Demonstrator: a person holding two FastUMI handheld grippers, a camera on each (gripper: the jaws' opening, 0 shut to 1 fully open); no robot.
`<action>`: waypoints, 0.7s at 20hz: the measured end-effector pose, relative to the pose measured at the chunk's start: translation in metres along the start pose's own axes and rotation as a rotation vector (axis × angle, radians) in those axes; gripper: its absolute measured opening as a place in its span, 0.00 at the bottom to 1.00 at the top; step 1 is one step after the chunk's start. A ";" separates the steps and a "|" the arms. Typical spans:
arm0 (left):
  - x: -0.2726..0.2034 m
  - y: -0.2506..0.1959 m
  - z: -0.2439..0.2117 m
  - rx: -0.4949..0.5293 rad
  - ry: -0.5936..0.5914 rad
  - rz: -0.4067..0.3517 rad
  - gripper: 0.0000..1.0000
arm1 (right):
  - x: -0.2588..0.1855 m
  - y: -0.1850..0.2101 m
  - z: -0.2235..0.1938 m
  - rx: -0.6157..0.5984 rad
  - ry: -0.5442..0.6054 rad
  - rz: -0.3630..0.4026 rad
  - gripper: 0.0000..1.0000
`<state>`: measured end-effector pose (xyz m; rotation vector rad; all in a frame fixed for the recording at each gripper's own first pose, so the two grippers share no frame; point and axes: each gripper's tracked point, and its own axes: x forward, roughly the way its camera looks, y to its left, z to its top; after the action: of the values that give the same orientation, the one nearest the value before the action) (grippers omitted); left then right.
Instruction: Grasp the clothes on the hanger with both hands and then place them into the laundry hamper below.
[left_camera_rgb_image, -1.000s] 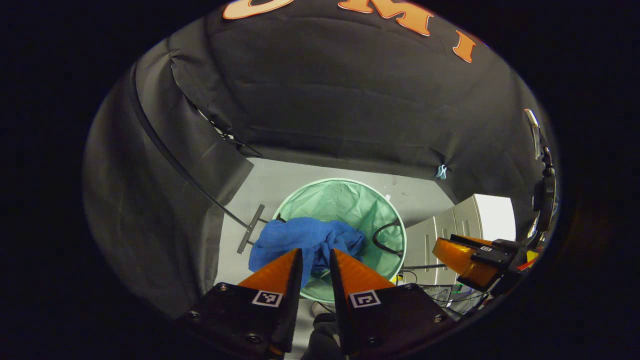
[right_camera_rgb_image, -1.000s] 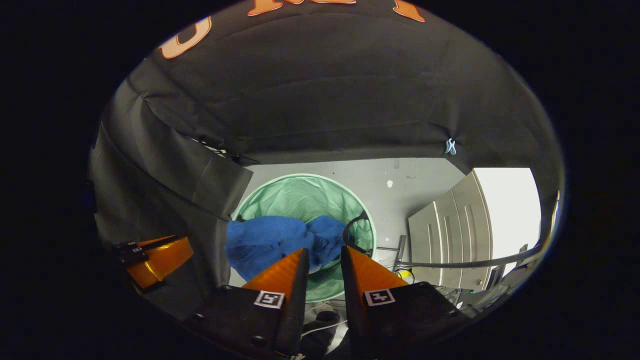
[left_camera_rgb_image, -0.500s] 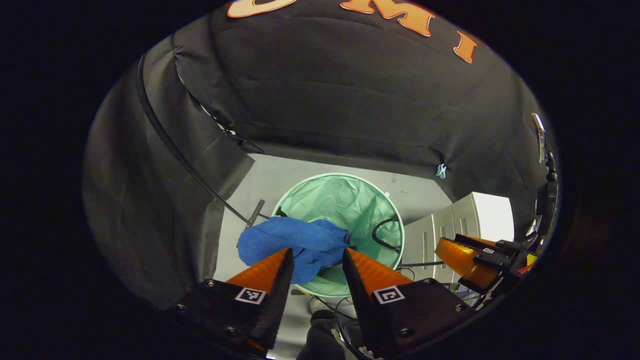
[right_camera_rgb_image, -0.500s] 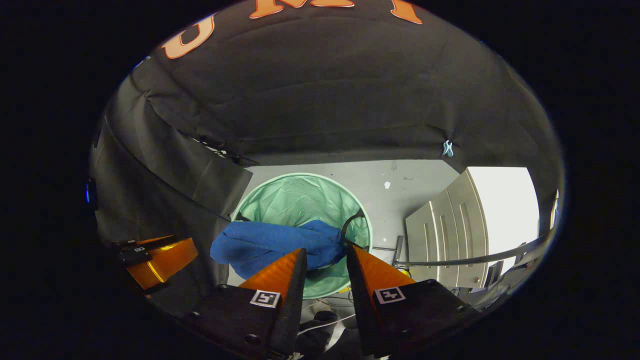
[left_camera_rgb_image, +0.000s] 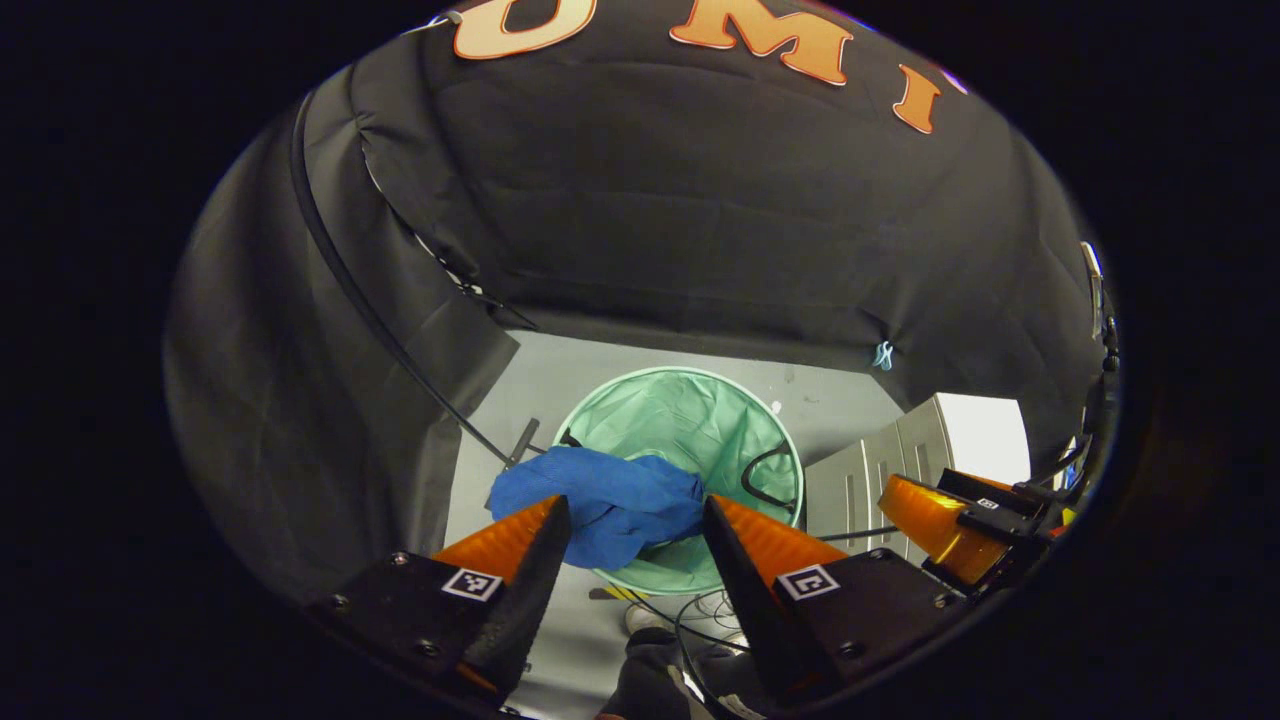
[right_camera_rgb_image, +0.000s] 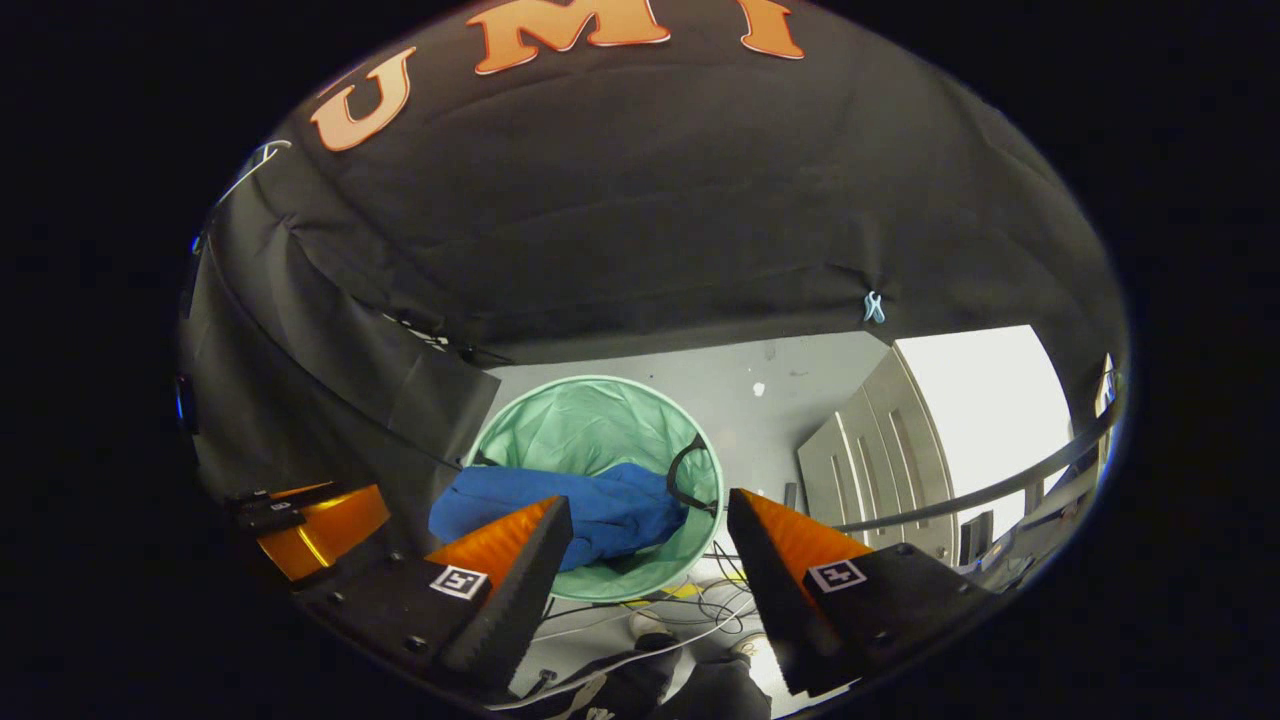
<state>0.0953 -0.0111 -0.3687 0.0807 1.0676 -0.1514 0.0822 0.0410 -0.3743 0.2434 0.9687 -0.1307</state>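
**Cloth draped on hamper rim, both grippers wide**

Nearest: left gripper (left_camera_rgb_image: 630, 510) above the hamper, fingers spread wide, nothing between them. Right gripper (right_camera_rgb_image: 648, 510) likewise wide and empty. Cables (right_camera_rgb_image: 640, 615) trail over the grey floor (left_camera_rgb_image: 560, 375) below them.

Next out: green hamper (left_camera_rgb_image: 690, 410) standing on the floor. Blue cloth (left_camera_rgb_image: 605, 500) lies bunched over its near-left rim, partly inside, partly hanging outside. A black handle loop (left_camera_rgb_image: 765, 480) curves at the right rim.

Right of hamper: pale cabinet (right_camera_rgb_image: 880, 440), a grey bar (right_camera_rgb_image: 1000, 485) crossing before it.

Farthest: black booth wall (left_camera_rgb_image: 700, 220), a small clip (left_camera_rgb_image: 882, 354) pinned on it.
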 end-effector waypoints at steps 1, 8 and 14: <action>-0.006 -0.003 0.001 0.005 -0.012 0.000 0.89 | -0.007 -0.002 0.003 -0.003 -0.012 0.000 1.00; -0.051 -0.028 0.018 0.012 -0.102 -0.014 0.95 | -0.058 -0.019 0.035 -0.042 -0.142 -0.005 0.99; -0.100 -0.056 0.047 0.015 -0.216 -0.023 0.95 | -0.114 -0.042 0.073 -0.057 -0.288 -0.030 0.99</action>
<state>0.0797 -0.0641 -0.2575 0.0643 0.8520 -0.1850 0.0674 -0.0181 -0.2467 0.1521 0.6885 -0.1609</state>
